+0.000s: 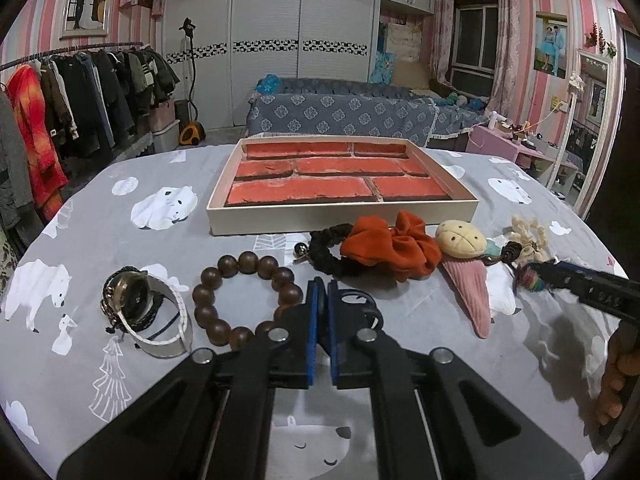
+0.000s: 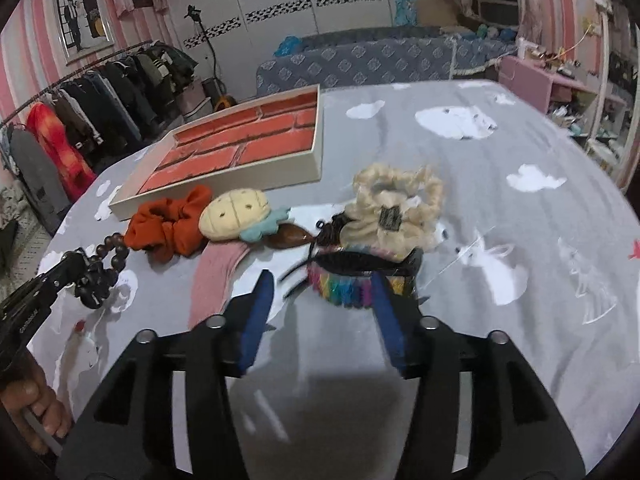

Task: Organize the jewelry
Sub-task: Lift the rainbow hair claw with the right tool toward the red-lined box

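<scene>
My left gripper point(image 1: 323, 286) is shut, its blue pads together just right of a wooden bead bracelet point(image 1: 206, 314) and just short of a black braided bracelet point(image 1: 324, 252); I see nothing between the pads. My right gripper point(image 2: 322, 278) is open around a rainbow woven bracelet point(image 2: 348, 292), which lies on the cloth under a black clip point(image 2: 360, 261). Behind these lie an orange scrunchie point(image 2: 168, 228), a cream and pink plush clip point(image 2: 234, 214) and a cream scrunchie point(image 2: 400, 204). A shallow cream tray point(image 1: 340, 220) with a brick-pattern lining stands beyond them with nothing in it.
A watch point(image 1: 134, 300) with a white band point(image 1: 176, 320) lies left of the beads. The round table has a grey bear-print cloth point(image 1: 100, 240). Beyond it are a clothes rack point(image 1: 80, 92), a sofa point(image 1: 340, 116) and a pink desk point(image 1: 504, 144).
</scene>
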The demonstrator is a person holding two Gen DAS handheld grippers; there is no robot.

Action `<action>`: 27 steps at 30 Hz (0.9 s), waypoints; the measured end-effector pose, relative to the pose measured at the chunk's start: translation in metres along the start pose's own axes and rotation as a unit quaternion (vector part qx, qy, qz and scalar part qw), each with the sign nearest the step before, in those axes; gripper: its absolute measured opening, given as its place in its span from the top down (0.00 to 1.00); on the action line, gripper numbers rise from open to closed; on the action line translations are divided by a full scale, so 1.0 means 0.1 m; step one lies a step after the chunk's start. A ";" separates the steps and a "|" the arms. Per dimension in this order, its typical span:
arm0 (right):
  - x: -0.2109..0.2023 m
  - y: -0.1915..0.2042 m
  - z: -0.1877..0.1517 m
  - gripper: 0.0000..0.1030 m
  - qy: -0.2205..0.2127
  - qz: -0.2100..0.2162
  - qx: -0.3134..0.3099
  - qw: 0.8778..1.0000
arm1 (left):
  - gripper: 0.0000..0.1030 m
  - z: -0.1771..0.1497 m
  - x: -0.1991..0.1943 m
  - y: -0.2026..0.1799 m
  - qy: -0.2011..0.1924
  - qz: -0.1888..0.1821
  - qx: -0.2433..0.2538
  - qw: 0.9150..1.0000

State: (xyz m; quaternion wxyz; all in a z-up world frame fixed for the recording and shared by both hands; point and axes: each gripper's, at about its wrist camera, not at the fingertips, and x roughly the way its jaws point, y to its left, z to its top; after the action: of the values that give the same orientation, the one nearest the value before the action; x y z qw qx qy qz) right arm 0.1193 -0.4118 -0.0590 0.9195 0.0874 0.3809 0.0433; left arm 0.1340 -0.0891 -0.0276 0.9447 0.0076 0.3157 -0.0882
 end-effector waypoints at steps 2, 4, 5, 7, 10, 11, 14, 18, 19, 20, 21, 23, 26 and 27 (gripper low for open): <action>-0.09 0.01 0.02 0.36 -0.016 -0.010 -0.004 1.000 | 0.95 0.00 0.00 0.01 -0.001 0.002 0.001 1.000; -0.12 -0.01 0.03 0.22 -0.021 -0.032 -0.008 0.999 | 0.95 0.00 0.02 0.02 0.001 0.002 -0.002 1.000; -0.09 -0.03 0.03 0.17 -0.019 -0.039 -0.005 0.999 | 0.95 0.00 0.03 0.02 0.002 0.002 -0.002 1.000; 0.00 -0.09 0.01 0.15 -0.004 -0.048 0.008 0.999 | 0.95 0.00 0.06 0.02 0.004 -0.001 -0.004 1.000; 0.12 -0.11 0.01 0.09 0.017 -0.034 0.028 0.999 | 0.95 0.01 0.10 0.02 0.006 -0.004 -0.003 1.000; 0.14 -0.10 0.01 0.07 0.019 -0.033 0.031 0.999 | 0.95 0.01 0.11 0.02 0.007 -0.004 -0.003 1.000; 0.23 -0.03 0.04 0.04 0.024 -0.041 0.033 0.998 | 0.95 0.01 0.12 0.03 0.007 -0.003 -0.006 1.000; 0.40 0.03 0.07 0.04 0.042 -0.062 0.037 0.996 | 0.95 0.01 0.14 0.04 0.009 -0.005 -0.006 1.000; 0.44 0.04 0.06 0.05 0.050 -0.070 0.035 0.996 | 0.95 0.00 0.16 0.04 0.011 -0.006 -0.006 1.000; 0.46 0.04 0.06 0.07 0.054 -0.074 0.035 0.995 | 0.95 -0.01 0.17 0.04 0.012 -0.007 -0.006 1.000; 0.47 0.03 0.05 0.12 0.056 -0.076 0.035 0.995 | 0.95 -0.01 0.18 0.04 0.013 -0.008 -0.006 1.000; 0.48 0.01 0.04 0.22 0.060 -0.086 0.035 0.994 | 0.95 -0.02 0.19 0.04 0.013 -0.010 -0.006 1.000; 0.45 0.00 0.03 0.22 0.058 -0.081 0.031 0.995 | 0.95 -0.01 0.17 0.04 0.010 -0.012 -0.005 1.000; 0.43 0.00 0.02 0.22 0.057 -0.079 0.030 0.995 | 0.95 -0.02 0.16 0.04 0.009 -0.012 -0.005 1.000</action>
State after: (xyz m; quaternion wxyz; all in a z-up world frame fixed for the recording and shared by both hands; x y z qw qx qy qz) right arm 0.1517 -0.4058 -0.0873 0.8938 0.0820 0.4395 -0.0357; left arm 0.1461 -0.0881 -0.0387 0.9406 -0.0001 0.3251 -0.0981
